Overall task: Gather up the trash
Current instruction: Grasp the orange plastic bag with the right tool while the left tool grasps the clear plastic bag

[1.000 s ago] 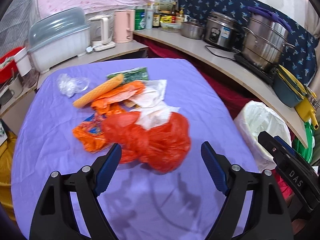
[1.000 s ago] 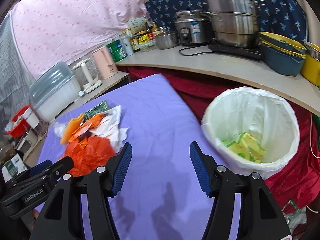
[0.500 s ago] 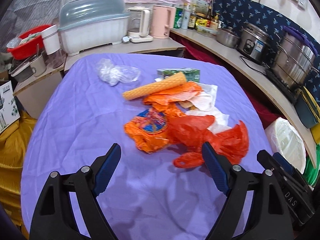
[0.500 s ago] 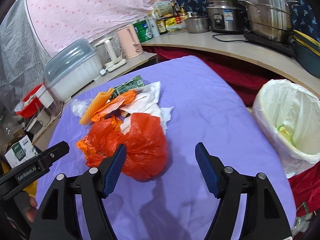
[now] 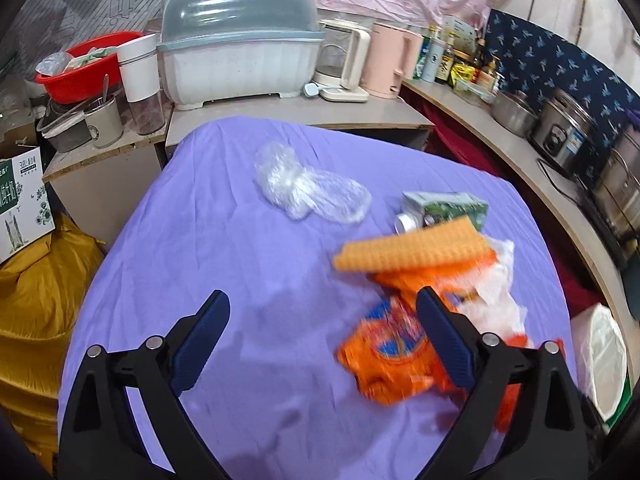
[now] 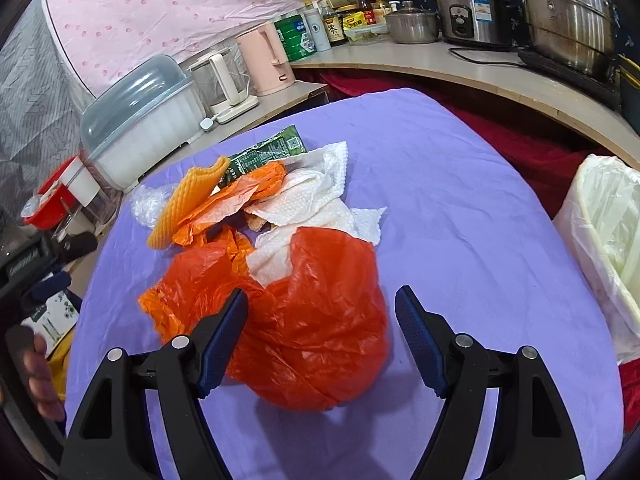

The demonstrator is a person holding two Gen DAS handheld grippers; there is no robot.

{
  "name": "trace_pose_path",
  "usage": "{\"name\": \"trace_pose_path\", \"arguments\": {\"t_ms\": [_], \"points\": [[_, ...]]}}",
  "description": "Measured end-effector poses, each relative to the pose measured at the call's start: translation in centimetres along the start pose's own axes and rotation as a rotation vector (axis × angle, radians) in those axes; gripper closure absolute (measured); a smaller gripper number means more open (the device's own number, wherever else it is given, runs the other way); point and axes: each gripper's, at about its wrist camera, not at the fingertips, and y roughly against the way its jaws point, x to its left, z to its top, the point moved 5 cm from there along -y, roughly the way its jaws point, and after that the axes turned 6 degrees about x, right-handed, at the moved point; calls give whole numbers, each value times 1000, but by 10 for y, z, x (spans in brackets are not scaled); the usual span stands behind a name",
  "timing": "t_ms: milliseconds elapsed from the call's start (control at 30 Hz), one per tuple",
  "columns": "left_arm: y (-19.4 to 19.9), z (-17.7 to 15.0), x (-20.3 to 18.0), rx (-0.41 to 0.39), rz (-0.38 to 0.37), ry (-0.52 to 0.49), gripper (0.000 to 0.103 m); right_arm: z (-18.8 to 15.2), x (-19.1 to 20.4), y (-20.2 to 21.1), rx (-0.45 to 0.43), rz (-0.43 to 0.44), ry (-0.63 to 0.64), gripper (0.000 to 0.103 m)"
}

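1. Right wrist view: the right gripper (image 6: 320,320) hangs over a purple tablecloth (image 6: 460,208), jaws spread, having just been opening. The red plastic bag (image 6: 320,320) bulges up between them; the left pad overlaps the bag's edge, the right pad stands clear of it, so nothing is pinched.
2. From the red bag, white paper towels (image 6: 312,200) lie at 12 o'clock, touching it.
3. An orange wrapper (image 6: 240,196) and a ribbed orange-yellow sheet (image 6: 184,204) lie at 11 o'clock; a green carton (image 6: 264,154) sits beyond them.
4. A white-lined trash bin (image 6: 604,240) stands off the table at 3 o'clock.
5. Left wrist view: the left gripper (image 5: 320,344) has its jaws spread wide, having just been opening, with only bare cloth between them.
6. An orange printed wrapper (image 5: 392,364) lies behind its right finger, at 3 o'clock of the gap; whether they touch, I cannot tell.
7. A crumpled clear plastic bag (image 5: 308,188) lies alone at 12 o'clock, well apart from the heap.
8. The bin shows at the right edge here too, at 3 o'clock.
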Motion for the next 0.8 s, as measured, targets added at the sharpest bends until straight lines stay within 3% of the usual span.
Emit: {"name": "trace_pose_path", "arguments": {"t_ms": [67,200,267,433,600,700,733,800], "points": [[-13,17,4,-4,9,17,12,1,1,-6,8,15,-1,49],[-43,43,9,6,21,44,11,3,2,-11,5,18,0,58],[-59,53,12,13,30,60,11,4,1,-12,0,15,-2,71],[-108,74,22,45,76,90,11,9,-3,-8,-13,21,9,81],[-145,82,31,85,105,117,12,17,-5,3,-34,37,5,82],[-156,82,30,99,93,110,32,22,-6,10,-48,37,7,82],[-158,82,28,107,86,102,44,24,-8,12,-52,37,2,82],[-159,81,24,98,99,75,52,29,-11,15,-59,37,-12,82]]}}
